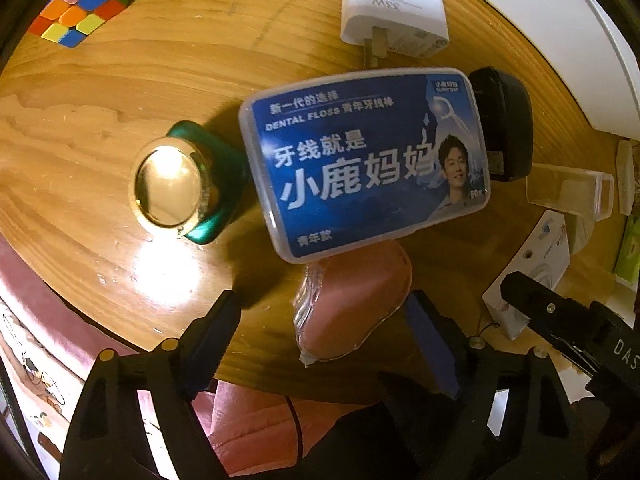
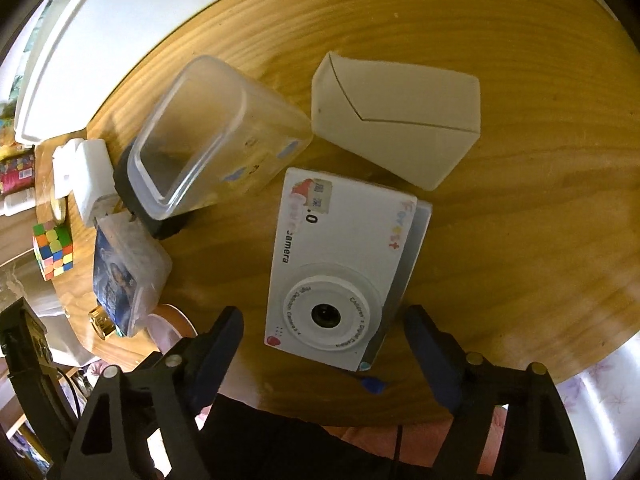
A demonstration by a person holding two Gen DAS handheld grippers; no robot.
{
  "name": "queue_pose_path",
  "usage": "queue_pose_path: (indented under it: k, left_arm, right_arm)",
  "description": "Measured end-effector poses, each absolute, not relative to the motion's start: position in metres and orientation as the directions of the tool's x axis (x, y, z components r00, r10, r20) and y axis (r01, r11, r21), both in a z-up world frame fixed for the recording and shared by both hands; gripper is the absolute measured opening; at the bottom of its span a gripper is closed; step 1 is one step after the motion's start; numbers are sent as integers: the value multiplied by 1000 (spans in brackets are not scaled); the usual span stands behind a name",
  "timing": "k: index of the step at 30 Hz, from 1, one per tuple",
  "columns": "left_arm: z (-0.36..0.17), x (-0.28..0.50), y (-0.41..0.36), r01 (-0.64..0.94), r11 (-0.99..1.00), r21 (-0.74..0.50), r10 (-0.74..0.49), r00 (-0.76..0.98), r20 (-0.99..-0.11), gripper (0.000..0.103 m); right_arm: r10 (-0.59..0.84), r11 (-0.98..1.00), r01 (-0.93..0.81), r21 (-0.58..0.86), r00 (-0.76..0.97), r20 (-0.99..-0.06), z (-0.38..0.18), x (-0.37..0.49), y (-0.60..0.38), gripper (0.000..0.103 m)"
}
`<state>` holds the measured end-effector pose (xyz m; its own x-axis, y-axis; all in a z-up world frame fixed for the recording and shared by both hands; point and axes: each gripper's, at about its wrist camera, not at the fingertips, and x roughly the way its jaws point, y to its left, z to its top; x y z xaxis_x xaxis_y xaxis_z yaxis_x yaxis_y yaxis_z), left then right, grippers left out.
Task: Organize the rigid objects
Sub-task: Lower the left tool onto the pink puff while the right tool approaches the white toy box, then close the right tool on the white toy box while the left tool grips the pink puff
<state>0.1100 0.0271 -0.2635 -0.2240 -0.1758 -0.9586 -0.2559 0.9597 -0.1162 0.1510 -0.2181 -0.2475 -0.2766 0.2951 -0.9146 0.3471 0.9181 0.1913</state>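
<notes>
The left gripper (image 1: 322, 332) hangs wide open and empty around one pink sealed packet (image 1: 352, 304) at the wooden table's (image 1: 160, 80) edge; just beyond lies one box reading "DENTAL FLOSS" (image 1: 364, 156), a gold-capped green bottle (image 1: 180, 184) left of it and one white "22W" charger (image 1: 392, 8) behind. The right gripper (image 2: 322, 344), equally spread and holding nothing, frames one white "Children's Digital Camera" (image 2: 340, 268). Past the camera sit one clear tub (image 2: 208, 132) and one white box (image 2: 400, 120), with one colour cube (image 2: 52, 252) far left.

floss box (image 1: 364, 160) beside bottle (image 1: 180, 184) (touching)
</notes>
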Motion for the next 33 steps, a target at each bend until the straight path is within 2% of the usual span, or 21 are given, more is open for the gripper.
queue_pose_path:
  k: [6,10,13,15,16,33]
  left_arm:
    - [-264,109,28,-240,965,-103,-155,-211,-965,80]
    - [-257,114,27,-234,966,-107,-155,-198,-968,70]
    - [-254,121,27,-235,966,-104,-152,-196,-969,66]
    - [-255,120,26,-236,967,-93,-141,-194,-971,60]
    - [-253,122,25,-237,968,-87,-135,-192,-972,54]
    - [-248,102,2,-165,982,-92,-123,-189,-974,53]
  right_arm:
    - [260,934,317,167,-280,-924,-247,151,-217,78]
    - [242,939,308,154,-272,-931,-242,152,-214,70]
    - [240,940,303,156,-266,-933,-240,152,-214,69]
    - [242,940,303,159,-261,-934,-239,151,-213,68]
    - [246,940,300,165,-256,-935,-238,151,-212,66]
    - [264,927,318,199,-177,-948,-228,131,-210,62]
